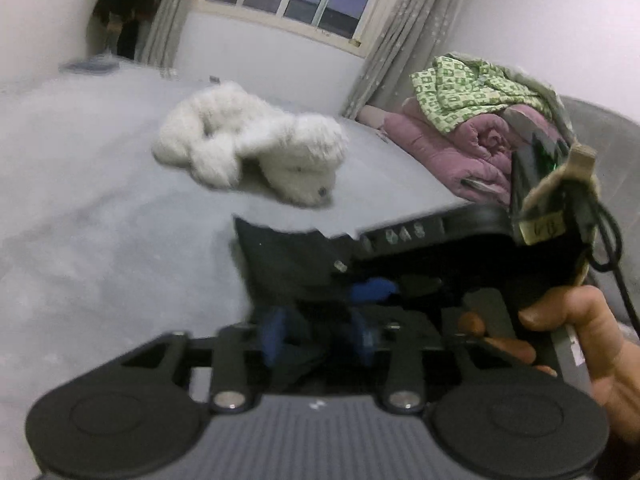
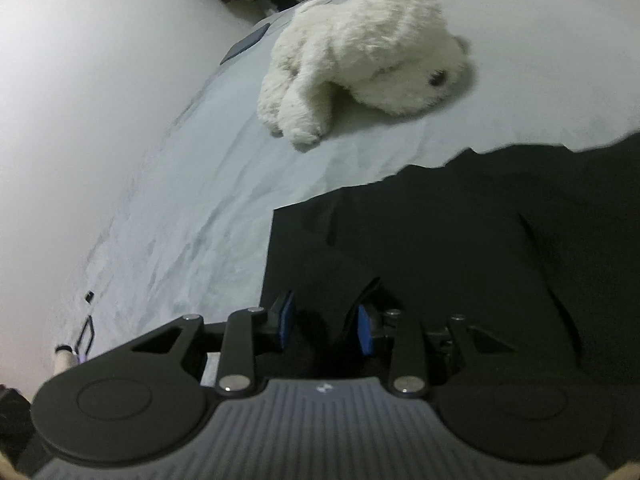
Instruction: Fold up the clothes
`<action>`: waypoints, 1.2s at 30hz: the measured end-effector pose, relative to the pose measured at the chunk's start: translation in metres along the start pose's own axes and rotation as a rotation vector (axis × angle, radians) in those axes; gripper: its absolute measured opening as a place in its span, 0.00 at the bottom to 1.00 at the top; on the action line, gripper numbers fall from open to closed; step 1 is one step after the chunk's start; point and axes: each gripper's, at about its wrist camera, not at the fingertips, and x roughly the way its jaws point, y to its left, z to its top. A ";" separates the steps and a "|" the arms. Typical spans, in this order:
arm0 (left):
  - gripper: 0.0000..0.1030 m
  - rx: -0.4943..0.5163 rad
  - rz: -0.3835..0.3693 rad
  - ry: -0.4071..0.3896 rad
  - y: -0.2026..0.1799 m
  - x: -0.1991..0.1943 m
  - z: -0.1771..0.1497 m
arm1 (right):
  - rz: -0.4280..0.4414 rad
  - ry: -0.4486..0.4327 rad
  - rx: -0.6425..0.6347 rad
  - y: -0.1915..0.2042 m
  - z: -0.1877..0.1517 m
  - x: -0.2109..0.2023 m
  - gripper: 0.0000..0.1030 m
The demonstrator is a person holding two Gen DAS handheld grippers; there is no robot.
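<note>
A black garment (image 2: 460, 240) lies spread on the grey bed sheet (image 2: 192, 240), with its left edge straight and its far edge ragged. My right gripper (image 2: 325, 324) is low over the garment's near left part, its blue pads apart with dark cloth in the gap. In the left wrist view the garment (image 1: 288, 252) is a dark blurred patch. My left gripper (image 1: 320, 340) stands open over it with cloth between its pads, none of it pinched. A person's hand (image 1: 572, 328) holds the right gripper at the right, and one of its blue pads (image 1: 374, 289) sits just beyond my left fingers.
A white plush toy (image 1: 256, 140) (image 2: 360, 52) lies on the sheet beyond the garment. A rolled pink quilt (image 1: 460, 152) with a green patterned cloth (image 1: 472, 88) on top sits at the far right. The window, curtains and wall are behind, and the bed's edge runs along a white wall (image 2: 80, 120).
</note>
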 end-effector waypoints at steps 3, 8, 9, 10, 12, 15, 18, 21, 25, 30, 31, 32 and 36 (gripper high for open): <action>0.58 0.075 0.063 0.017 0.002 -0.016 0.003 | 0.029 -0.002 0.050 -0.008 -0.004 -0.003 0.35; 0.59 0.174 0.090 0.095 0.007 -0.024 -0.009 | 0.047 -0.002 0.080 -0.010 -0.008 -0.002 0.22; 0.59 0.190 0.084 0.109 0.007 -0.023 -0.013 | 0.050 -0.003 0.082 -0.010 -0.007 -0.002 0.20; 0.58 0.198 0.087 0.115 0.006 -0.023 -0.016 | 0.054 -0.005 0.083 -0.010 -0.007 -0.003 0.15; 0.56 0.195 0.104 0.136 0.008 -0.018 -0.020 | 0.054 -0.013 0.071 -0.009 -0.005 -0.005 0.07; 0.18 0.144 0.131 0.157 0.013 -0.014 -0.020 | 0.039 -0.032 0.037 -0.005 0.000 -0.010 0.05; 0.05 0.128 0.147 0.144 0.010 -0.017 -0.015 | 0.035 -0.054 0.001 0.000 0.008 -0.015 0.04; 0.05 0.144 0.148 0.104 -0.001 -0.026 -0.005 | 0.041 -0.079 -0.039 0.009 0.019 -0.022 0.04; 0.05 0.168 0.115 0.064 -0.024 -0.038 0.012 | 0.043 -0.115 -0.093 0.021 0.034 -0.033 0.04; 0.05 0.205 0.034 0.053 -0.054 -0.036 0.021 | 0.034 -0.141 -0.124 0.017 0.046 -0.049 0.04; 0.05 0.209 0.019 0.062 -0.060 -0.030 0.019 | 0.029 -0.142 -0.121 0.012 0.048 -0.052 0.04; 0.05 0.213 0.004 0.072 -0.066 -0.025 0.017 | 0.024 -0.142 -0.118 0.006 0.049 -0.055 0.04; 0.05 0.223 -0.048 0.113 -0.086 0.000 0.008 | -0.007 -0.135 -0.099 -0.021 0.053 -0.062 0.04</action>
